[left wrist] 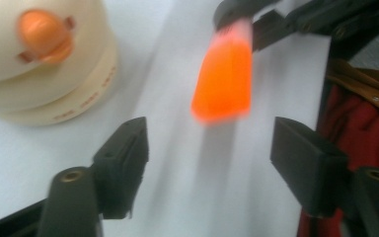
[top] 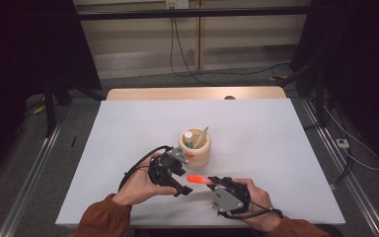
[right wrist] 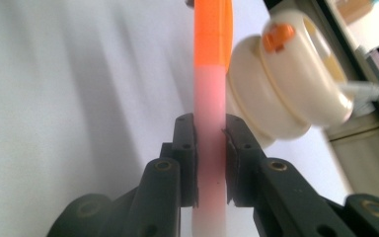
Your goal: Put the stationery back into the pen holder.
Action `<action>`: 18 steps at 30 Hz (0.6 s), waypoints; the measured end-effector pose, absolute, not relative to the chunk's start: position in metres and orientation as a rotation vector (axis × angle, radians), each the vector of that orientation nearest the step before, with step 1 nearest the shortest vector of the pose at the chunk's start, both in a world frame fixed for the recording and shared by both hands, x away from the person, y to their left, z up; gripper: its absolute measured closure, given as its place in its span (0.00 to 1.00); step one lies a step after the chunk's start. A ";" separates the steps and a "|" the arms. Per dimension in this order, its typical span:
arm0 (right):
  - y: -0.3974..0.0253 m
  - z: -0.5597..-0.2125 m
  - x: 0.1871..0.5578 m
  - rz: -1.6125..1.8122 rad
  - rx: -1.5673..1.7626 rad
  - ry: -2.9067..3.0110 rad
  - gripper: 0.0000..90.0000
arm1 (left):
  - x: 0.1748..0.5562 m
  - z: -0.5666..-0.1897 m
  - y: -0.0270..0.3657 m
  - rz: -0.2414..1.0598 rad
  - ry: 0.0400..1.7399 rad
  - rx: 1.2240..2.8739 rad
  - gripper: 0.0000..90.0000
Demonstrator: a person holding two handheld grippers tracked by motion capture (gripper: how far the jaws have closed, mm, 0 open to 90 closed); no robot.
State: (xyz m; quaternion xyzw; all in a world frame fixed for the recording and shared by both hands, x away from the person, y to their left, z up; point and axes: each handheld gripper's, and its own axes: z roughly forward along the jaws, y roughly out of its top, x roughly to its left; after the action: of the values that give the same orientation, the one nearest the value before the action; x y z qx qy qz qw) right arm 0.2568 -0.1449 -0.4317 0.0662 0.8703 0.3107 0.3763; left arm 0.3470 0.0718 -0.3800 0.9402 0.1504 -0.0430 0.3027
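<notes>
Marker (right wrist: 210, 98), pink in the barrel with an orange cap, is held clamped between the jaws of the right tongs (top: 212, 182) by its pink body, lifted just clear of the bench (top: 276, 148) and pointed cap-first toward the left tongs (left wrist: 212, 158); the grip sits well back on the barrel, seemingly so that the capped end is left free. The left tongs are spread wide and empty, with the orange cap (left wrist: 224, 79) hanging just ahead of the gap between their jaws, a placement that suggests the cap is meant to be taken or pulled. A cream pot (top: 195, 146) with an orange knob on its side stands just beyond both tongs, holding a few upright items; faint reddish lettering runs round its base in the left gripper view, but it is too blurred to be read; no brand can be made out on the marker.
</notes>
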 end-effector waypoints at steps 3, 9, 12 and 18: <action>-0.154 -0.429 0.262 0.856 0.255 2.267 0.86 | 0.345 -0.380 0.080 -0.070 0.399 2.487 0.26; -0.171 -0.424 0.275 1.037 0.469 2.304 0.86 | 0.343 -0.384 0.096 0.034 0.455 2.419 0.13; -0.176 -0.421 0.280 1.131 0.554 2.311 0.86 | 0.345 -0.387 0.107 0.024 0.466 2.386 0.09; -0.183 -0.418 0.286 1.281 0.678 2.300 0.86 | 0.345 -0.393 0.116 0.068 0.507 2.325 0.07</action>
State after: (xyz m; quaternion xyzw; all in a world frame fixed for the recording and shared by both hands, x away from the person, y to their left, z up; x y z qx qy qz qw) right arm 0.2860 -0.1832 -0.4180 0.2440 0.8271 0.4608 0.2099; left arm 0.3449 0.1165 -0.3932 0.9067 0.1978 0.0267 0.3715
